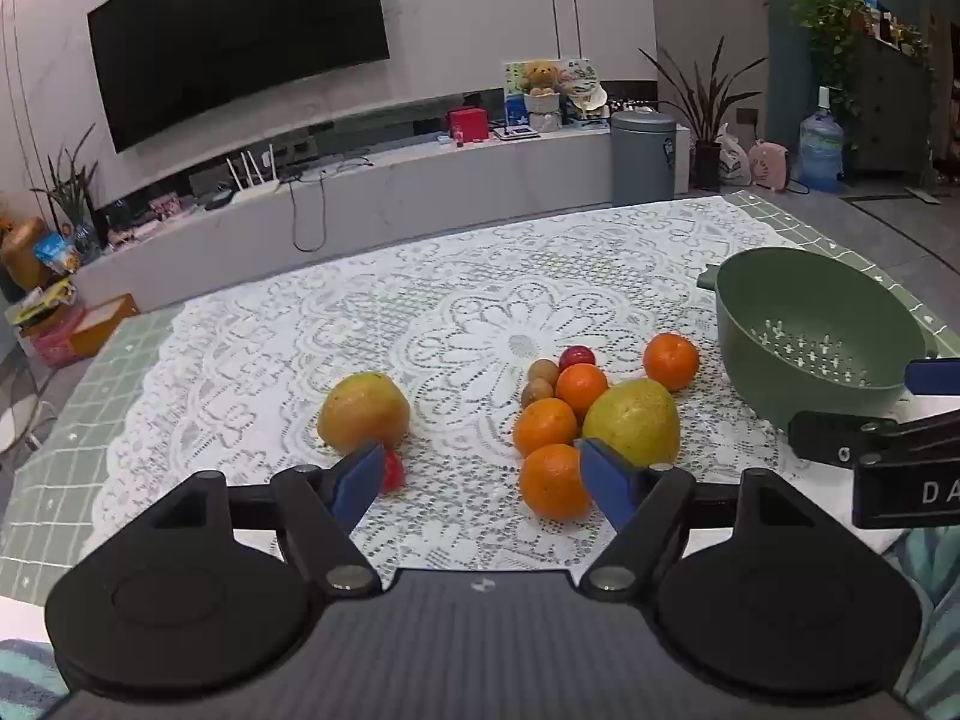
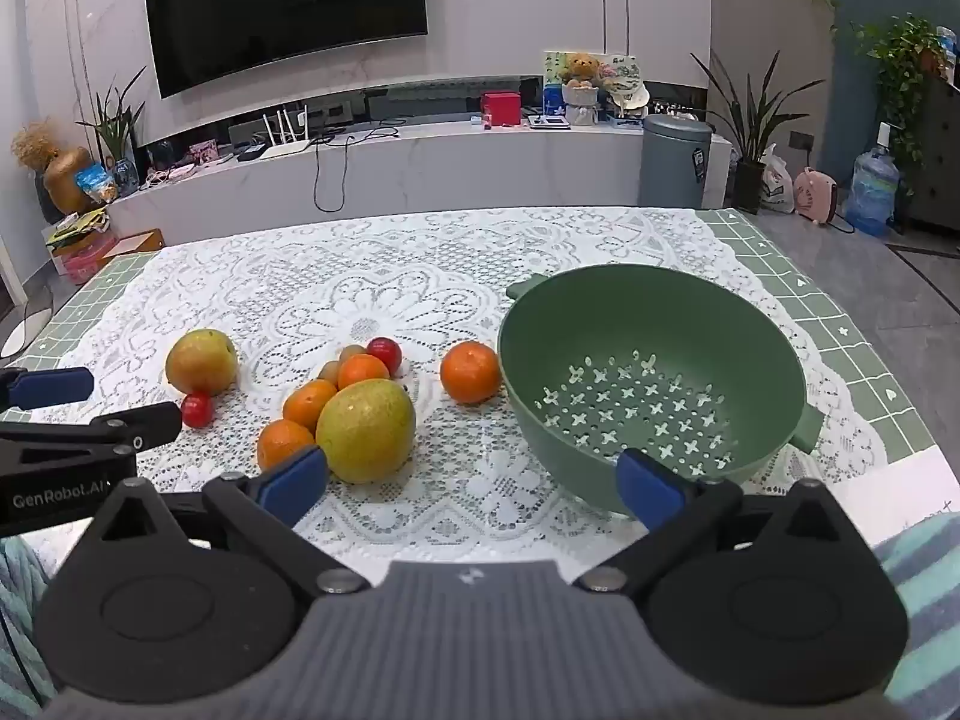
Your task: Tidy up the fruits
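While nothing is gripped, the fruit lies loose on the lace cloth.
Fruit cluster: three oranges (image 2: 309, 401), a large yellow-green fruit (image 2: 366, 429), two small brown fruits (image 1: 537, 391) and a red cherry-like fruit (image 2: 384, 353) bunched together, touching, near the table's middle.
Lone orange: (image 2: 470, 372) apart from the cluster, just beside the colander's wall.
Second yellow fruit: (image 2: 201, 360) off to the left of the cluster, with a small red fruit (image 2: 196, 409) just beside it.
Colander: green (image 2: 654, 312), upright, holes in the base, no fruit inside; stands to the right of the fruit.
Left gripper: (image 1: 480, 480) jaws spread wide, nothing between the pads; hangs above the cloth in front of the fruit.
Right gripper: (image 2: 474, 483) jaws spread wide, holding nothing; its right blue pad (image 2: 651, 489) sits in front of the colander's near wall, contact unclear.
Cloth: white lace (image 2: 384, 300) over a green checked cover (image 2: 840, 324).
Background: wall television (image 2: 282, 6), low white cabinet (image 2: 420, 168), grey bin (image 2: 675, 162).
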`<state>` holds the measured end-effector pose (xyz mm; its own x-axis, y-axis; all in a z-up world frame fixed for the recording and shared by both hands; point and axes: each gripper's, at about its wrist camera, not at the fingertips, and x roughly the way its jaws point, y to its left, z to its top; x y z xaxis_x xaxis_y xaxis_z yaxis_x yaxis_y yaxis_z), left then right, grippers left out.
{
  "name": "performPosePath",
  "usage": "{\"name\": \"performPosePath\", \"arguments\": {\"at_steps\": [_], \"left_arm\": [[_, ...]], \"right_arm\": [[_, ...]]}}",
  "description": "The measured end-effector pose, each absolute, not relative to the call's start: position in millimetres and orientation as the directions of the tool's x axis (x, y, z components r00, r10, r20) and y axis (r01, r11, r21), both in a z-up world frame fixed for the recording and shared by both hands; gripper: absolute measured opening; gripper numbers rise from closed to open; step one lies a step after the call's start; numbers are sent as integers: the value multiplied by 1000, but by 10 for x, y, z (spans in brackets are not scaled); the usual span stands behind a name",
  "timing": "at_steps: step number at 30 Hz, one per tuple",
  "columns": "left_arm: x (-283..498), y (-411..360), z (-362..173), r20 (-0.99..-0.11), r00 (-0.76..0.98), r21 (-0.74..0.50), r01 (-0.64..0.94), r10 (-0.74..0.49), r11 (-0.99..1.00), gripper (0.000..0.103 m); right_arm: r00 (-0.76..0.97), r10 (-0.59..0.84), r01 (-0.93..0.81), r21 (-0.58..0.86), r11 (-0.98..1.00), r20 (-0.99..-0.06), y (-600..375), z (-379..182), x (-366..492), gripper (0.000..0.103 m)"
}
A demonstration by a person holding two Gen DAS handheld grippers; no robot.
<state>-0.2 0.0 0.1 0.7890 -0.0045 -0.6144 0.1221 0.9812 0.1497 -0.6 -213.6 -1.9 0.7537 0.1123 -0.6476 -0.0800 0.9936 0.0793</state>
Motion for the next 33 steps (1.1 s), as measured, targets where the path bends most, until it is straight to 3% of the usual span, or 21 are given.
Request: {"name": "performPosePath", "arguments": {"at_steps": [6, 33], "left_arm": [[-54, -42, 2, -620, 784, 116, 130, -31, 985, 81], [46, 52, -37, -650, 759, 83, 124, -41, 989, 80]], "right_arm": [[756, 108, -75, 78, 994, -646, -2126, -1, -12, 99], [719, 112, -83, 75, 994, -686, -2119, -116, 72, 99]]}}
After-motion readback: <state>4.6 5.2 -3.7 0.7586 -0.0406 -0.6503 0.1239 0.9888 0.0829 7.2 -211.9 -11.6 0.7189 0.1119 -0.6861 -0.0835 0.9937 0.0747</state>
